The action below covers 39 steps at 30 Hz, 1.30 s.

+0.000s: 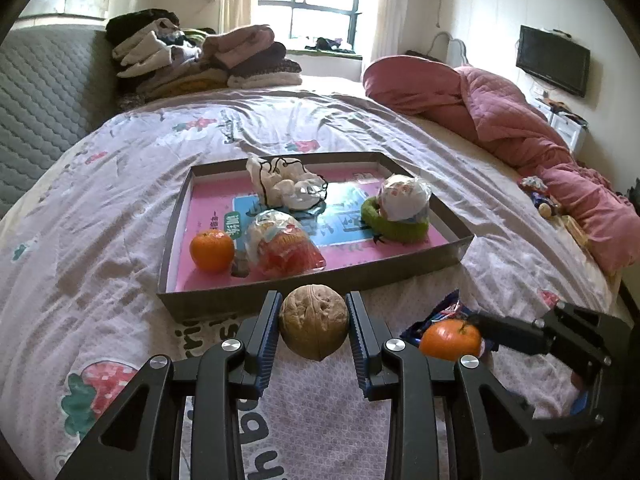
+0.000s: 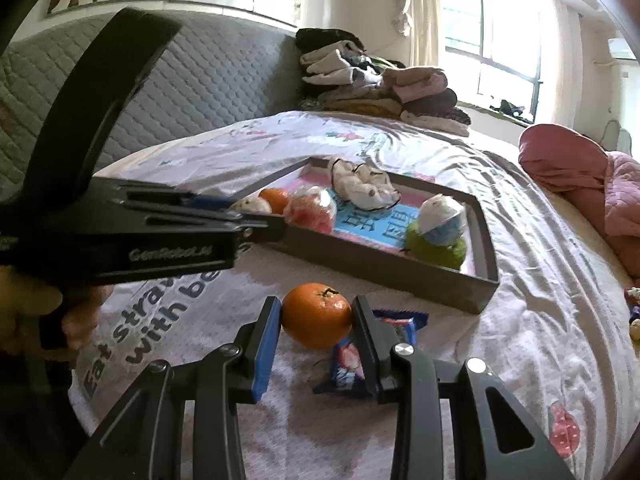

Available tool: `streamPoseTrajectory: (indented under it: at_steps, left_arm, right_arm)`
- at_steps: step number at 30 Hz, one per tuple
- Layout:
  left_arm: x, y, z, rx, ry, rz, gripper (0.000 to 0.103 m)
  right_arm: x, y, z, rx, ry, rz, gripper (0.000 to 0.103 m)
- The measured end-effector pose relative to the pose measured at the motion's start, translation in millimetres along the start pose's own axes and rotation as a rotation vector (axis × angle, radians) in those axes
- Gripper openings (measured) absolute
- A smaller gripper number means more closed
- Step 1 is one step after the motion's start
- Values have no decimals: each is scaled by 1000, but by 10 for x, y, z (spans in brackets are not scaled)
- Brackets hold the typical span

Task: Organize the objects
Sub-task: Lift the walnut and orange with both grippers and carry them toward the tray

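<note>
Left wrist view: left gripper [image 1: 313, 320] clamped on walnut [image 1: 313, 322], right gripper [image 2: 317, 316] clamped on orange [image 2: 317, 315], both just short of tray [image 1: 280, 288] on bed [image 1: 100, 240].

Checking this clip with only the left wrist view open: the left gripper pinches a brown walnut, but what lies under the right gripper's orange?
Observer: A blue snack packet lies on the printed bedsheet, partly behind the right gripper.
Operator: Is the orange tangerine properly gripped?
Observer: Yes, both pads touch its sides, stem up.
Operator: How does my left gripper look from there?
Observer: It reaches to the shallow cardboard tray's near corner, the walnut at its tip.
</note>
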<state>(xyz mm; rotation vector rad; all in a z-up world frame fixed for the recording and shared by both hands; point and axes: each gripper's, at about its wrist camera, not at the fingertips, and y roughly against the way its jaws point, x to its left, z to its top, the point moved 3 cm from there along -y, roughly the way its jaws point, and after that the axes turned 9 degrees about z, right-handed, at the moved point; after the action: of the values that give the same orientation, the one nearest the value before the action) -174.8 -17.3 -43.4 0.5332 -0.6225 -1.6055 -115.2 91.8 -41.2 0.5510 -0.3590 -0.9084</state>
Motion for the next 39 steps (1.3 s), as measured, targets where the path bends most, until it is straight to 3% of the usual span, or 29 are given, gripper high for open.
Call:
streamPoseTrajectory:
  at_steps: [21,39]
  left_arm:
    - [41,166,172,-83,-2,31,33]
    - [117,202,346,-107,9,57,33]
  right_arm:
    - [-178,146,367,-94,8,-57,37]
    - [-237,89,528,-109,26,-65,37]
